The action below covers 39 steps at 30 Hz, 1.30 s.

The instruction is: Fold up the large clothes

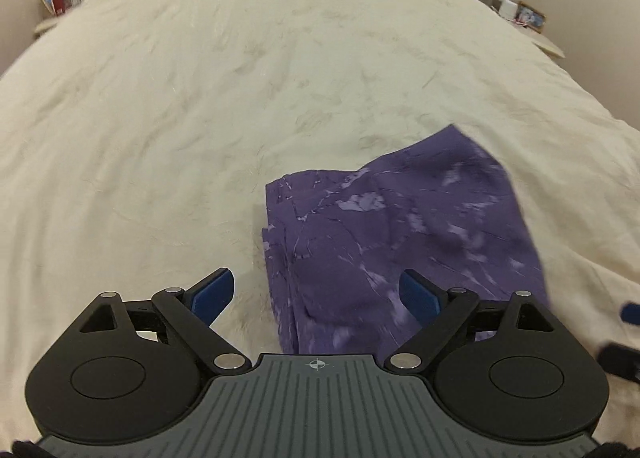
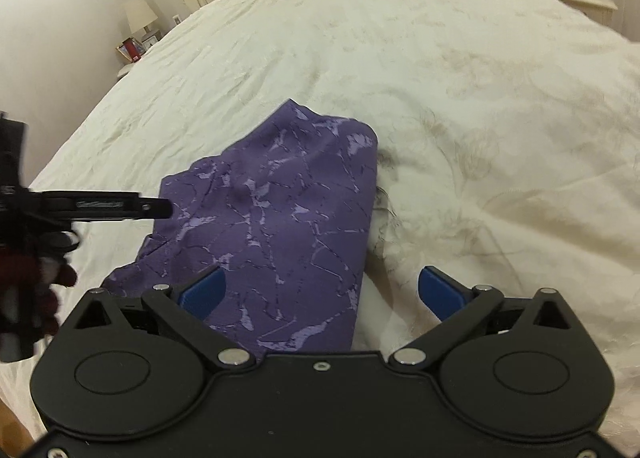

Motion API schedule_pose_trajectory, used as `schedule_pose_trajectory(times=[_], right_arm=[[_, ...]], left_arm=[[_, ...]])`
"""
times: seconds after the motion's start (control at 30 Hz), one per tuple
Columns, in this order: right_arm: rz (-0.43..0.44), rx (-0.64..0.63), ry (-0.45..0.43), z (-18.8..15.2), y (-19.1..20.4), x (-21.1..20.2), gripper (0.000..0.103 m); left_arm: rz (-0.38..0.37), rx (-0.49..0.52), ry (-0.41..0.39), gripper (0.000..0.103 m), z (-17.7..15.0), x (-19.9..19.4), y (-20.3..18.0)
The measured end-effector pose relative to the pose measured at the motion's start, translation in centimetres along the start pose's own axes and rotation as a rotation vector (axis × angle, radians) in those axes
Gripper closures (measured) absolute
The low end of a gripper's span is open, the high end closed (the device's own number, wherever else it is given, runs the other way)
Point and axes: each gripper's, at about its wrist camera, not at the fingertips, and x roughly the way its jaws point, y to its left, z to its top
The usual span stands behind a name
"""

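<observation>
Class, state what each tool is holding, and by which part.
Nothing: the left tool and right tool are open above the folded purple garment.

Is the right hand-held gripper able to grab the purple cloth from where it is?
Probably yes. The right hand-held gripper is open just above the purple cloth on the bed, with nothing lying between them.

Soft, warm indoor light on both my feeds, even and fairly dim — no glare. Heavy fisheye bending with dark corners. The purple garment (image 1: pixel 400 234) smears at its right edge; the left gripper (image 2: pixel 72 210) is motion-blurred in the right view. Faint shadow beside the cloth on the bedspread (image 2: pixel 480 118).
</observation>
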Motion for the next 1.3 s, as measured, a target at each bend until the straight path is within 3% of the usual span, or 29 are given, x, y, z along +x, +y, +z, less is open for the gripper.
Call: schedule_pose_trajectory(times=[0.1,0.23,0.37,0.6,0.77,0.87,1.3], right_arm=[[-0.012,-0.016,-0.032,0.1,1.1,-0.8,0.001],[-0.078,-0.039,-0.076,0.2,2.8,-2.4,0.001],[-0.080,-0.007,-0.103,0.1,3.8,-4.4,0.001],[-0.132,-0.021,-0.123,-0.5,6.2,-8.0,0.001],[-0.178,-0.034,-0.129,-1.2,8.3,-10.2,0.001],[-0.239,-0.002,-0.113,-1.8,9.1,-11.3,0.001],[-0.223,0.023,-0.025,-4.3,10.7,-13.7,0.001]], left_arm=[[0.025,0.030,-0.047,0.013,-0.2,-3.0,-1.1],[0.117,0.087,-0.124,0.013,-0.4,-6.6,-2.8],[0.157,0.106,-0.189,0.013,-0.6,-9.5,-3.6],[0.189,0.129,-0.135,0.013,-1.6,-12.2,-4.3],[0.106,0.058,-0.051,0.013,-2.9,-13.3,-3.5],[0.098,0.044,-0.024,0.013,-3.9,-13.9,-3.2],[0.056,-0.019,0.027,0.013,-7.5,-16.1,-2.4]])
